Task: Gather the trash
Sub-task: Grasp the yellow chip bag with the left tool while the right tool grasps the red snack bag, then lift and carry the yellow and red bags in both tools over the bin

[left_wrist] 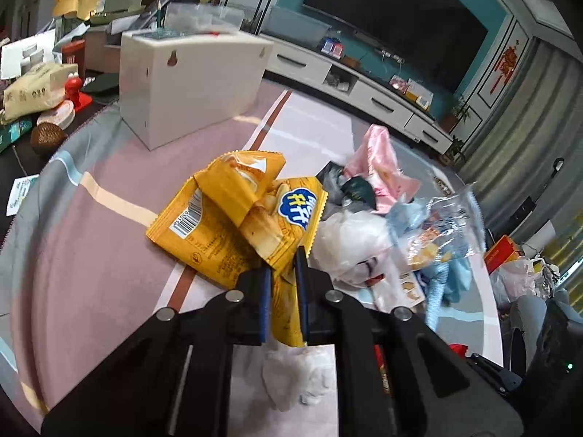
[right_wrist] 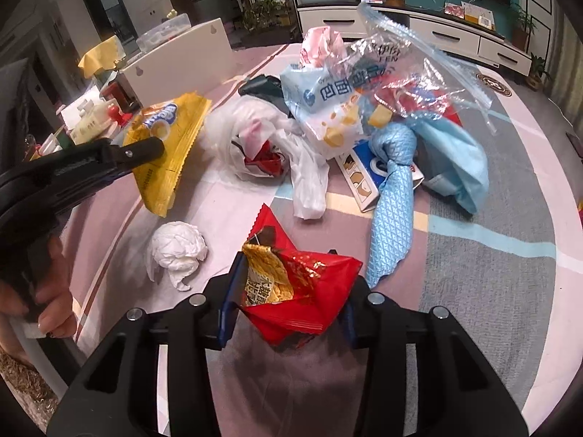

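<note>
Early going: left gripper (left_wrist: 282, 273) fingers pinch the yellow wrapper (left_wrist: 233, 218), right gripper (right_wrist: 288, 306) fingers clamp the red wrapper (right_wrist: 298, 284), while the heap of bags (right_wrist: 364, 109) and tissue ball (right_wrist: 176, 251) remain on the tabletop (right_wrist: 492, 291)

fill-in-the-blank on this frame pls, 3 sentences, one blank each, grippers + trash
1. The left gripper is shut on a ____ snack wrapper.
2. The right gripper is shut on a ____ wrapper.
3. The crumpled white tissue lies on the mat, held by ____ gripper.

Missing words: yellow; red; neither
</note>
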`<move>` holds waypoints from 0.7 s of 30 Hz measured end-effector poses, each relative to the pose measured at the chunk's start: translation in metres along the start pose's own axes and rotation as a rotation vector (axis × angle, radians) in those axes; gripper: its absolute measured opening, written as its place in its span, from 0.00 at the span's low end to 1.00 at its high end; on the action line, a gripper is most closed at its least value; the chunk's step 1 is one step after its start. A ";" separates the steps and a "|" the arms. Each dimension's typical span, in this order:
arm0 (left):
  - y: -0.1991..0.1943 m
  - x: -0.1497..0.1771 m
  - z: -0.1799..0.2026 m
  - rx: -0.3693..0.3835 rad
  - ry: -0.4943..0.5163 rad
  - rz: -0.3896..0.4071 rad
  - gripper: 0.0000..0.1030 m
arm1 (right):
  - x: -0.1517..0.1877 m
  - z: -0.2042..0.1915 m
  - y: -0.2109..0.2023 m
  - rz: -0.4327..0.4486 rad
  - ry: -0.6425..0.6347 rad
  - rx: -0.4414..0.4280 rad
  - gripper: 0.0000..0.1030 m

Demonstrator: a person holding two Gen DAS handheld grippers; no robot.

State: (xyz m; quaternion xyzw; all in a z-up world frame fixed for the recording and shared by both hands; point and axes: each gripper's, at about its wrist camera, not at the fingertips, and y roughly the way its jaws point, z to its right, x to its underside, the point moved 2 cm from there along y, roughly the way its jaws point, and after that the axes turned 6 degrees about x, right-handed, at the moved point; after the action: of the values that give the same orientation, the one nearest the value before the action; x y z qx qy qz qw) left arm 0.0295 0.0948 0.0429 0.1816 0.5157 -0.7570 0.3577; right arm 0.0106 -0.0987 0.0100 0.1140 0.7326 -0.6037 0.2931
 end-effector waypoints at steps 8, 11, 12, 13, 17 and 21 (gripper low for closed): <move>-0.028 -0.004 0.012 0.030 0.017 0.067 0.13 | -0.004 0.004 -0.018 0.045 0.011 0.005 0.42; -0.041 -0.004 0.019 0.039 0.024 0.094 0.13 | -0.004 0.003 -0.024 0.061 0.007 0.016 0.42; -0.043 -0.005 0.020 0.043 0.025 0.099 0.13 | -0.004 0.003 -0.027 0.067 0.006 0.020 0.42; -0.047 -0.005 0.022 0.050 0.030 0.104 0.13 | -0.005 0.003 -0.029 0.072 0.006 0.021 0.42; -0.059 -0.005 0.028 0.067 0.047 0.127 0.13 | -0.003 0.005 -0.038 0.093 0.022 0.014 0.42; -0.065 -0.003 0.036 0.077 0.067 0.132 0.13 | -0.001 0.008 -0.047 0.114 0.035 0.015 0.42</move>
State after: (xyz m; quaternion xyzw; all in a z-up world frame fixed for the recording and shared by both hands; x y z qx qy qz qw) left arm -0.0121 0.0767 0.1014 0.2542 0.4848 -0.7445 0.3821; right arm -0.0107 -0.1176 0.0489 0.1683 0.7255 -0.5893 0.3131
